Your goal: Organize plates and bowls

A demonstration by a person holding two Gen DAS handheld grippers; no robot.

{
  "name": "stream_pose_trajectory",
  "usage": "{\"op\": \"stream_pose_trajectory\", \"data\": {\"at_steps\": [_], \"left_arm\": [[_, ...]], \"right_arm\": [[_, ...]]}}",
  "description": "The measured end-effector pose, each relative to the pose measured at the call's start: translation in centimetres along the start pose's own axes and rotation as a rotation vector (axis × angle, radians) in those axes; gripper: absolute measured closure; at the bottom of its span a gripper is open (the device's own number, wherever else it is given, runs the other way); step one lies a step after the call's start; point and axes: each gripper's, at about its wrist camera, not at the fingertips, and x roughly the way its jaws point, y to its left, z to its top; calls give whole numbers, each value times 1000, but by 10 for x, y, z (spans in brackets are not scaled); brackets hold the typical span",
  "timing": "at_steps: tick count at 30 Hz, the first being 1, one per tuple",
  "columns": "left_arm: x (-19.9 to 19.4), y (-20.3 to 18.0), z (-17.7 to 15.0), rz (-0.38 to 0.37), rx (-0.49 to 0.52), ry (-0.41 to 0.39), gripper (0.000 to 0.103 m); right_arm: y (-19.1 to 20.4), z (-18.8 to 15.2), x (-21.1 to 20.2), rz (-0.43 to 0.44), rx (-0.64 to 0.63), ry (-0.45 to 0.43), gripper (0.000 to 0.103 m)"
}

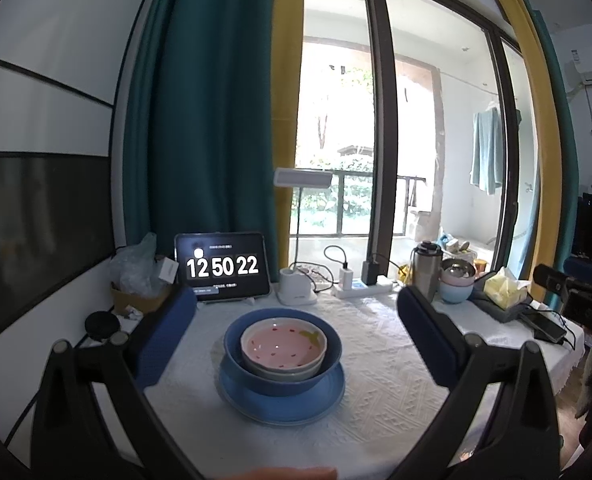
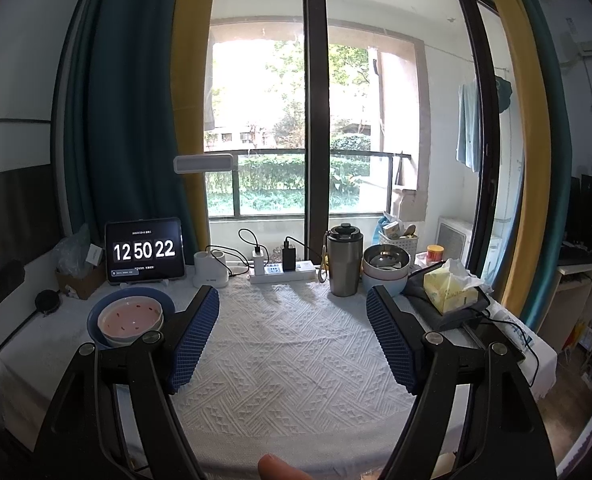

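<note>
A pink bowl point(image 1: 283, 345) with red specks sits nested in a pale bowl, inside a blue bowl point(image 1: 282, 376), all stacked on a blue plate point(image 1: 282, 404) on the white tablecloth. My left gripper point(image 1: 296, 300) is open, its blue pads wide apart on either side of the stack and a little above it, touching nothing. The same pink bowl point(image 2: 130, 316) and blue bowl point(image 2: 96, 320) lie to the left in the right wrist view. My right gripper point(image 2: 294, 300) is open over bare cloth, with nothing between its fingers.
At the table's back stand a tablet clock point(image 2: 144, 251), a white lamp base point(image 2: 211, 271), a power strip point(image 2: 282, 273), a steel flask point(image 2: 344, 260), stacked pastel bowls point(image 2: 385, 270) and a tissue pack point(image 2: 449, 286). A cardboard box point(image 1: 136, 300) sits back left. Table edges drop off left and right.
</note>
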Motion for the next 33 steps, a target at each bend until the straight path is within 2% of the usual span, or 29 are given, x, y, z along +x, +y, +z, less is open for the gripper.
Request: {"op": "stream_pose_trajectory", "data": {"at_steps": [33], "left_arm": [[-2,4,-3,3,-3,-4,1]], "right_arm": [[10,-3,2,12,-9,8,24]]}}
